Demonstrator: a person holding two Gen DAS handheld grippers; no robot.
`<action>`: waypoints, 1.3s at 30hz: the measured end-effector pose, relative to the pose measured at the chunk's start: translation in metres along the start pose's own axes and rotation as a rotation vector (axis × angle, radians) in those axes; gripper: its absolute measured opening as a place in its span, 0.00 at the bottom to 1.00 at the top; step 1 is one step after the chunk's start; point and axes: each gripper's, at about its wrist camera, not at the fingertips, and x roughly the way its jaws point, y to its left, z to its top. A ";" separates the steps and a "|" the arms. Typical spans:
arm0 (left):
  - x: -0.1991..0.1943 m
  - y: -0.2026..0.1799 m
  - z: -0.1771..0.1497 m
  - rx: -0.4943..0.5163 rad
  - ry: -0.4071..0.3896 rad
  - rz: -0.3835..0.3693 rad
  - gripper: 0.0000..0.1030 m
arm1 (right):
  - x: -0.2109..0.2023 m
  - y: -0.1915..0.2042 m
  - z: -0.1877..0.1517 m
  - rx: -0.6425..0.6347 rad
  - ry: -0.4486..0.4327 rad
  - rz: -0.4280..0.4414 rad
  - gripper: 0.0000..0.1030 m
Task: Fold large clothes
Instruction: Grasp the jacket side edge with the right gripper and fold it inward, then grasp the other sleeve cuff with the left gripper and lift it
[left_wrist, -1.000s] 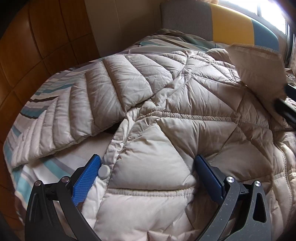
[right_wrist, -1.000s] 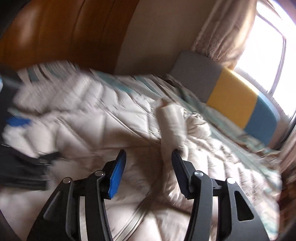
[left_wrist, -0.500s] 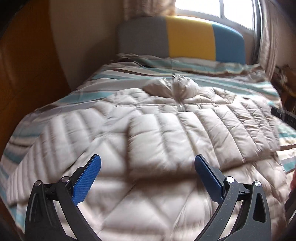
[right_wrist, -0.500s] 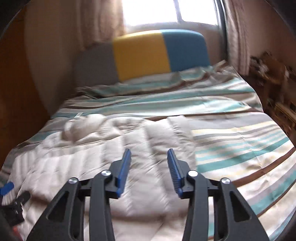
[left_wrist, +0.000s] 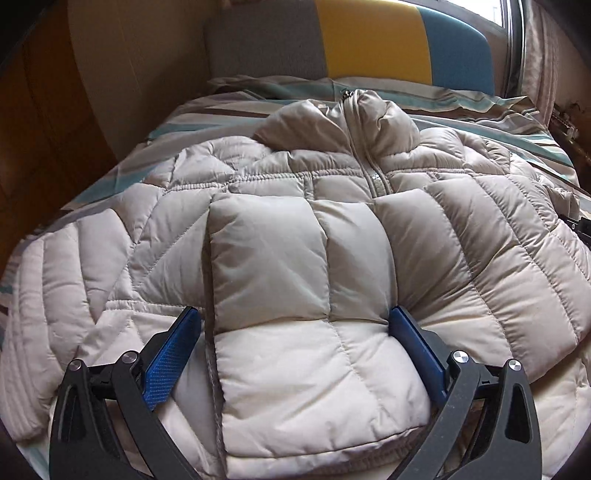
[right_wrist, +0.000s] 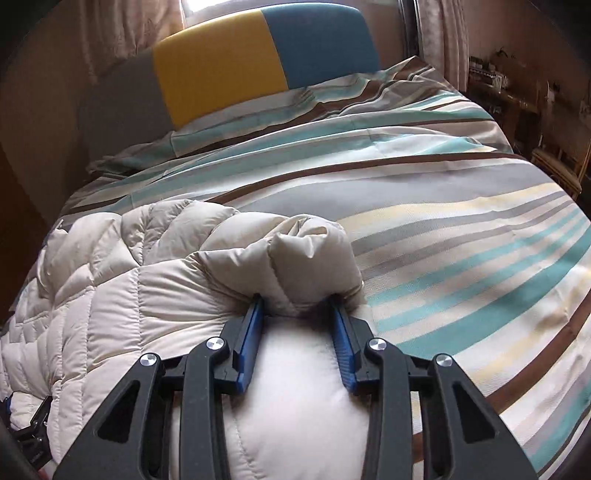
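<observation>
Both hands have swung round since the earlier frames: your views now face the headboard (right_wrist: 258, 55), and the sleeves lie folded across the chest of the puffer jacket (left_wrist: 295, 229).

Right gripper (right_wrist: 295, 314): its fingers have just been closing and now pinch a puffed bunch of the jacket's edge, which bulges out from between the fingers toward 12 o'clock. This bunch sits at the jacket's outer side, with bare striped bedding (right_wrist: 461, 221) from 1 to 4 o'clock.

Left gripper (left_wrist: 295, 332): its fingers stand spread wide, straddling the folded sleeve panel; the pads lie beside the fabric, and no squeeze shows. You hold nothing here yet.

Key relation: the jacket lies on the bed with its long axis running from your fingers to 12 o'clock, collar (left_wrist: 351, 114) far, hem near. Both grippers point steeply down at the near end, the right at the side edge, the left nearer the middle.

Judged next step: close the left fingers on the near edge, then carry both toward 12 o'clock.
</observation>
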 end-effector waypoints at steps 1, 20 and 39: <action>0.001 0.000 0.000 0.001 -0.005 0.002 0.97 | -0.001 -0.001 0.000 0.003 -0.002 0.005 0.34; 0.000 -0.005 -0.002 0.008 -0.013 0.000 0.97 | -0.086 -0.020 -0.012 0.165 -0.029 0.074 0.32; -0.005 0.003 -0.002 -0.005 -0.005 -0.024 0.97 | -0.064 0.015 -0.066 -0.184 -0.013 -0.075 0.34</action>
